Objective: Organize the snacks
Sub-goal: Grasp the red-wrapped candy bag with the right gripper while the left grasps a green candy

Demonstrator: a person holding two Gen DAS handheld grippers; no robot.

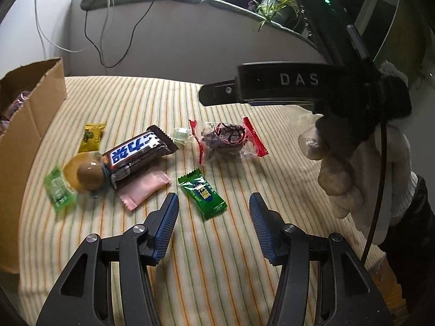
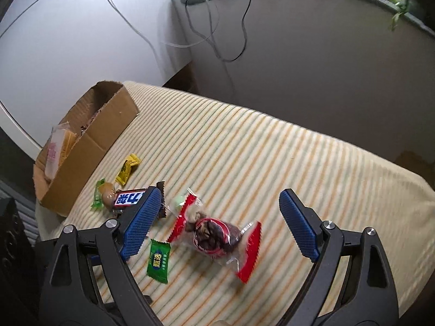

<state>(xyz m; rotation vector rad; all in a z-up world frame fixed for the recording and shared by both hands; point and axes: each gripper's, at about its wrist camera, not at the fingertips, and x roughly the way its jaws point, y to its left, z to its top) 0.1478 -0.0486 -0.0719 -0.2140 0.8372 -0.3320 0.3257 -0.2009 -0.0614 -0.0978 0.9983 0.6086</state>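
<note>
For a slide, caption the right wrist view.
Open right gripper above a red-edged clear snack packet on a striped cloth; more snacks and a cardboard box lie beyond.

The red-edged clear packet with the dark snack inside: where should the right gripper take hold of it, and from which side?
Probably across the bulging middle of the red-edged packet, coming down from above. The packet lies flat on the striped cloth, its crimped red ends are thin and floppy, and the dark lump gives the pads something firm. The right gripper already stands open above it, wider than that lump.
</note>
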